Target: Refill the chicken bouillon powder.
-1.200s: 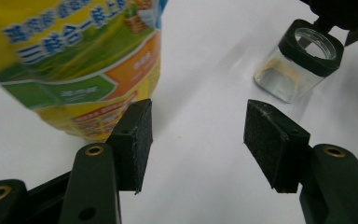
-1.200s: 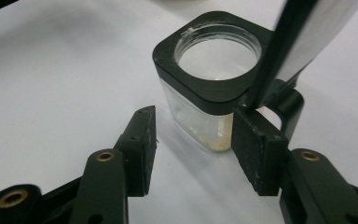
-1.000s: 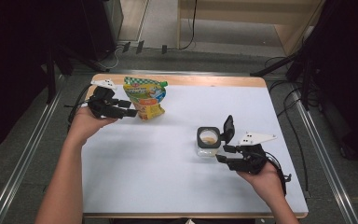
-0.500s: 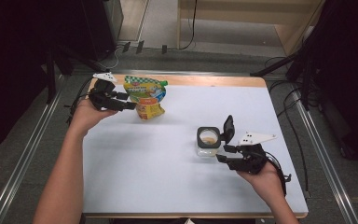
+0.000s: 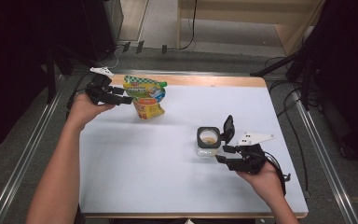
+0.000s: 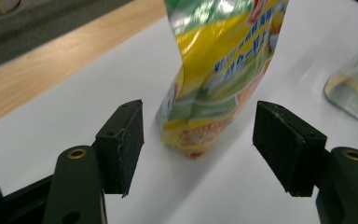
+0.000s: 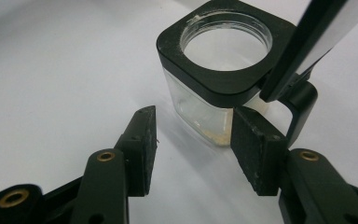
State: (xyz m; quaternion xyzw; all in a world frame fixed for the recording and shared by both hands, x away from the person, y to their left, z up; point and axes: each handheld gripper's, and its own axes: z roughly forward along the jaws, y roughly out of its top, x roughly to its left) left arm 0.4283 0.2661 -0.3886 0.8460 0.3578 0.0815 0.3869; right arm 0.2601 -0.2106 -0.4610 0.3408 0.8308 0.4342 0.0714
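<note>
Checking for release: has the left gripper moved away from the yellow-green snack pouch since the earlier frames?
Yes. The left gripper has drawn back toward the table's wooden far edge, jaws just opened, off the yellow-green snack pouch.

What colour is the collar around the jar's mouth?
Black, a square collar with rounded corners on the clear jar; the right gripper view shows it best.

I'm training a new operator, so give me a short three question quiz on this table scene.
1. True or false: the left gripper is clamped on the snack bag.
2. The jar's flip lid is: A open, B shut, C missing?
3. Which gripper sits beside the jar?

Key: 1 false, its jaws have just been opening and stand apart from the bag. 2 A. 3 the right gripper.
</note>
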